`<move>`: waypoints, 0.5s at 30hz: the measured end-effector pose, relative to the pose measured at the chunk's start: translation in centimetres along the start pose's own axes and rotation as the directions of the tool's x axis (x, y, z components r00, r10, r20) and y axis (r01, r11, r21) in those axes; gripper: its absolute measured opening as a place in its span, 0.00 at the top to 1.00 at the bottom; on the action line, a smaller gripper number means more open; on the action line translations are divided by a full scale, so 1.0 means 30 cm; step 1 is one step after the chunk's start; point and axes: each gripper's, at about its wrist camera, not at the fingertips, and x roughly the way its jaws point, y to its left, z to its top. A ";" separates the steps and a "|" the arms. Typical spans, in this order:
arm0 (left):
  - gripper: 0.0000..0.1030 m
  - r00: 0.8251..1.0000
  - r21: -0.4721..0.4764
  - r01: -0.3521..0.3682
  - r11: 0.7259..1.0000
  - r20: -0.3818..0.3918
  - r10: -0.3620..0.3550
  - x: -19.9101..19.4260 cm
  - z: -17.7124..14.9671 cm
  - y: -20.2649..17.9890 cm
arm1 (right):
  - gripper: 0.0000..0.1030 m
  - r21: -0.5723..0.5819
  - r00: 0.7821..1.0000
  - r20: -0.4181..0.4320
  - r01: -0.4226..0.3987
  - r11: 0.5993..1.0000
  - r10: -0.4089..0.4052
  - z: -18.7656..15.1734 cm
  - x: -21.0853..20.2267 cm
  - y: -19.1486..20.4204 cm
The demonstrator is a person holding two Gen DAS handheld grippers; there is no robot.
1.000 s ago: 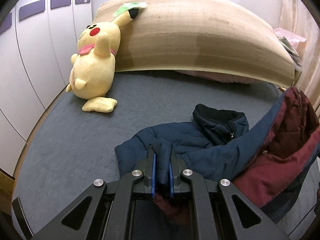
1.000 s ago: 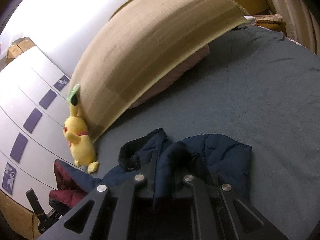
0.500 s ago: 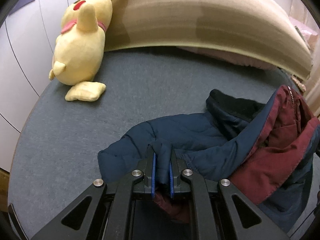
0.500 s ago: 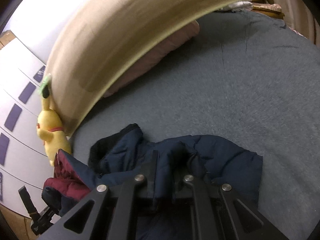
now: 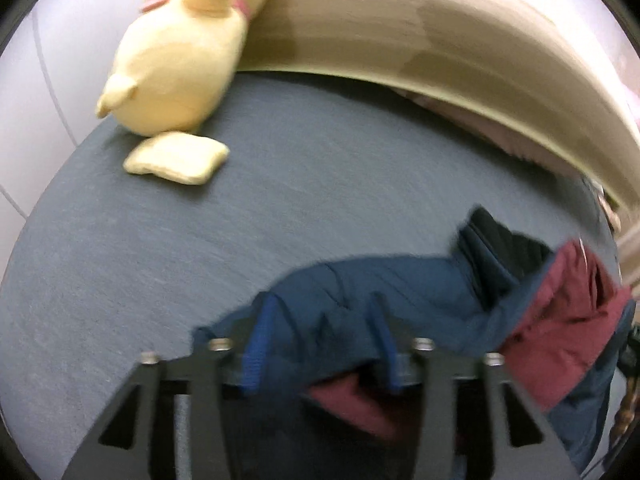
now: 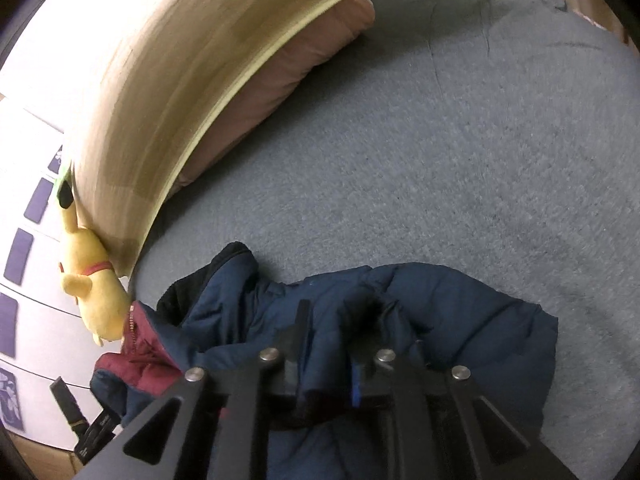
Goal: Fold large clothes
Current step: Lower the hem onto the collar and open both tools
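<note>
Puffy quilted navy jacket (image 5: 384, 292) on napped grey bedspread (image 5: 280, 208).

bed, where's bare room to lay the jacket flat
Bare grey bedspread runs from the navy jacket up to the pink pillow, and in the left wrist view between jacket and yellow plush toy. Crowded along the tan headboard.

Grey-covered bed (image 6: 460, 152), tan curved headboard (image 5: 400, 36), white panelled wall (image 6: 36, 320) with purple rectangles.
</note>
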 end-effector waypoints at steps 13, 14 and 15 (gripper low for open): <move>0.24 0.984 -0.018 0.070 0.997 0.166 -0.066 -0.185 0.006 0.233 | 0.00 -0.152 0.989 0.145 -0.002 0.988 0.024 0.035 -0.270 -0.038; 0.22 0.984 0.018 0.074 0.997 0.162 -0.075 -0.182 -0.015 0.231 | 0.00 -0.199 0.992 0.123 0.021 0.980 0.004 0.019 -0.262 -0.043; 0.22 0.985 0.049 0.077 0.996 0.153 -0.083 -0.171 -0.030 0.227 | 0.00 -0.235 0.996 0.093 0.035 0.971 -0.013 0.005 -0.245 -0.053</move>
